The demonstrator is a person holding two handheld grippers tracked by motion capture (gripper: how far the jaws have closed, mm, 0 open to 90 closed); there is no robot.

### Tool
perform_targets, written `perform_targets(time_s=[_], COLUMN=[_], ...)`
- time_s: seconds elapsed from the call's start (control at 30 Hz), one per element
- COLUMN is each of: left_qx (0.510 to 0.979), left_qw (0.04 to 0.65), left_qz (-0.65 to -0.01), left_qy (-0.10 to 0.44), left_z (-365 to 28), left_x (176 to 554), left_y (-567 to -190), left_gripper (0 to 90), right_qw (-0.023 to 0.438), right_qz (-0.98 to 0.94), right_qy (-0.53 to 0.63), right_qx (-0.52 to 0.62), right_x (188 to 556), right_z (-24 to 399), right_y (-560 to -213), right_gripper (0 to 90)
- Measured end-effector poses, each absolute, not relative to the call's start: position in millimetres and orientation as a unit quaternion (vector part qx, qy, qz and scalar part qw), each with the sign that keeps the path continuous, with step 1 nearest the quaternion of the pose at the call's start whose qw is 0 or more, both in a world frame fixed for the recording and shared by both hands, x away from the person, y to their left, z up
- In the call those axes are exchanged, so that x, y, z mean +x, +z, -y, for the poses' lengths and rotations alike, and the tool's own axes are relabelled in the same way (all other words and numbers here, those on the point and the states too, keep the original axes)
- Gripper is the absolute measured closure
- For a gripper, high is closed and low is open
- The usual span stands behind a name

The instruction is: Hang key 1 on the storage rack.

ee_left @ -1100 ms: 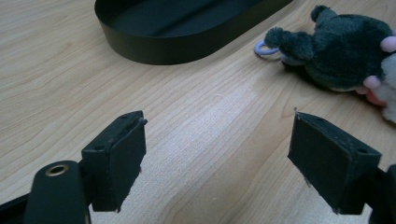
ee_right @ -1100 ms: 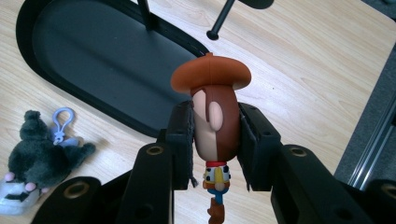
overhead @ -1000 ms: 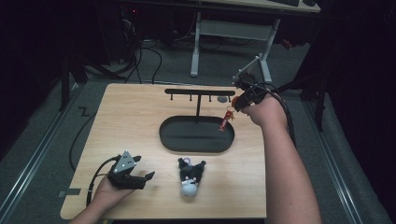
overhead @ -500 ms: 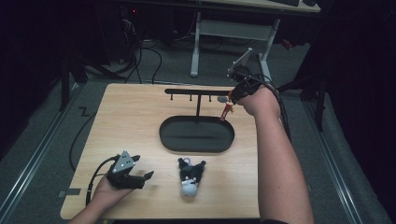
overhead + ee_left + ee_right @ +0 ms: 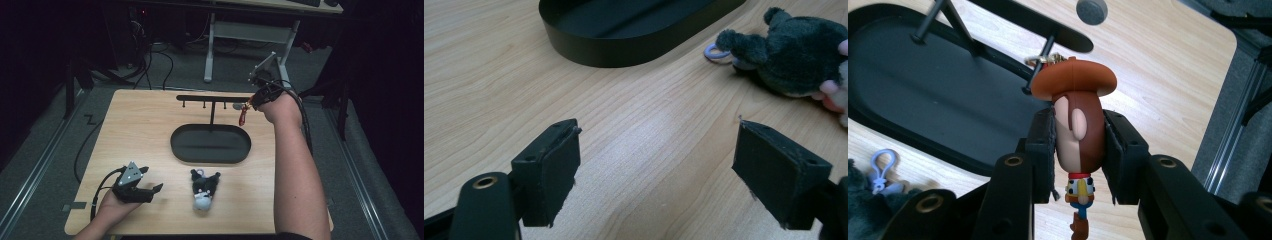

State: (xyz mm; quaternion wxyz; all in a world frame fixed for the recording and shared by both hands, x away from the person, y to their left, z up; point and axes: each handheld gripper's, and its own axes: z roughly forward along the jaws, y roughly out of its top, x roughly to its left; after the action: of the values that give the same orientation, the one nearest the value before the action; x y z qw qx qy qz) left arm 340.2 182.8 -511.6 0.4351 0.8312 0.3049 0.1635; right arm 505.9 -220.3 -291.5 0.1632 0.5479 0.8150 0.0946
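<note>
Right gripper clamped on a cowboy figure keychain, pads pressed flat against both sides of the head, brown hat just above the jaw tips, body and legs hanging down between the jaw arms. Metal ring at the hat crown positioned just beyond the jaw tips, level with the end peg of the black hanger rack; contact between ring and peg cannot be told. Compared with one second ago: right gripper shifted from above the right end of the black oval tray up and back to the right end of the rack bar, figure carried along and now dangling beside the bar end rather than over the tray rim. Grip unchanged across both earlier frames. Small grey round disc lying on the wooden table beyond the rack, farther out than the jaw tips. Left gripper parked low over the table, jaws standing wide apart with bare wood between the pads and nothing held. Black-and-white plush toy lying ahead of the left jaws and off to the right-hand pad side, lilac clip loop at its near end; tray wall straight ahead beyond the jaw tips. Left gripper position and opening same as in both earlier frames; plush toy likewise unmoved.
</note>
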Motion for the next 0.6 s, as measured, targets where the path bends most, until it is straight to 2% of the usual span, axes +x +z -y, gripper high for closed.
perform_targets(time_s=[0.6], left_qx=[0.837], left_qw=[0.435], left_qz=[-0.294], left_qy=[0.154], left_z=[-178], left_x=[340], left_y=[-513], left_gripper=[19.3], right_qw=[0.134], right_qz=[-0.815], right_qy=[0.090], right_qx=[0.557], right_x=[499], right_z=[231], right_y=[-358], right_gripper=[65.8])
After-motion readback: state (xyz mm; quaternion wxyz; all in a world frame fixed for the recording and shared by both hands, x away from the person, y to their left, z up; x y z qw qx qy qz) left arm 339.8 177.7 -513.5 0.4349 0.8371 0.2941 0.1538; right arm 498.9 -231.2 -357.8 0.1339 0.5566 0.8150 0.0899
